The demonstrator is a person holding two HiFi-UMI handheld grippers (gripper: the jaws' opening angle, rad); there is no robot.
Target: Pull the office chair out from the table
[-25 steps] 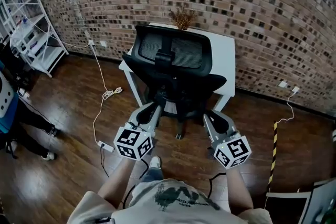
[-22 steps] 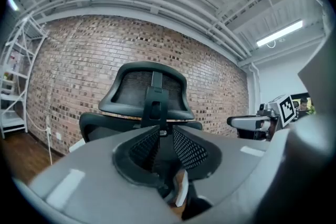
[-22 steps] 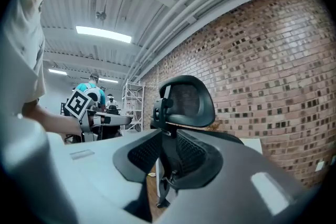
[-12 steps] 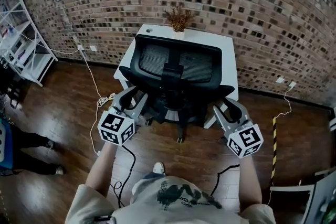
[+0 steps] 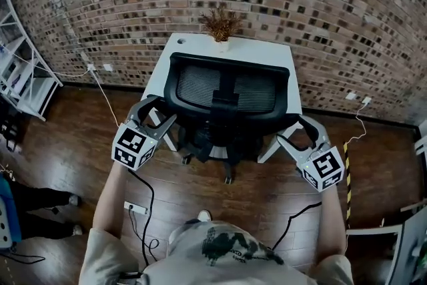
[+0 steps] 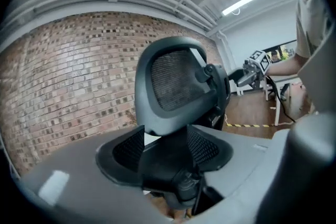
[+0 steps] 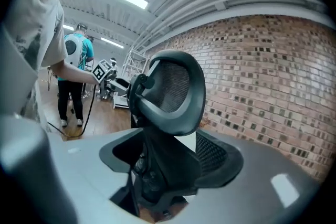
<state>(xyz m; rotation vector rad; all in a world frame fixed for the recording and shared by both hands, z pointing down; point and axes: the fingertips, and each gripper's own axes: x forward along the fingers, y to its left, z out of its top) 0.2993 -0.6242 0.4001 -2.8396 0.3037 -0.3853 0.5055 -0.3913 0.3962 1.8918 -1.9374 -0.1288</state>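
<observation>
Office chair (image 5: 227, 87): black, mesh back, upright on wooden floor (image 5: 73, 157), backrest turned toward the person, close against the front of white table (image 5: 193, 47); how far the seat reaches under the tabletop is unclear from above. Table stands against brick wall (image 5: 320, 10), with dried plant (image 5: 219, 23) at its far edge. Left gripper (image 5: 159, 110): just beside the chair's left side, jaws opening, nothing between them. Right gripper (image 5: 293, 129): just beside the chair's right side, jaws opening, nothing pinched. Power strip (image 5: 134, 208): on the floor, lower left.
</observation>
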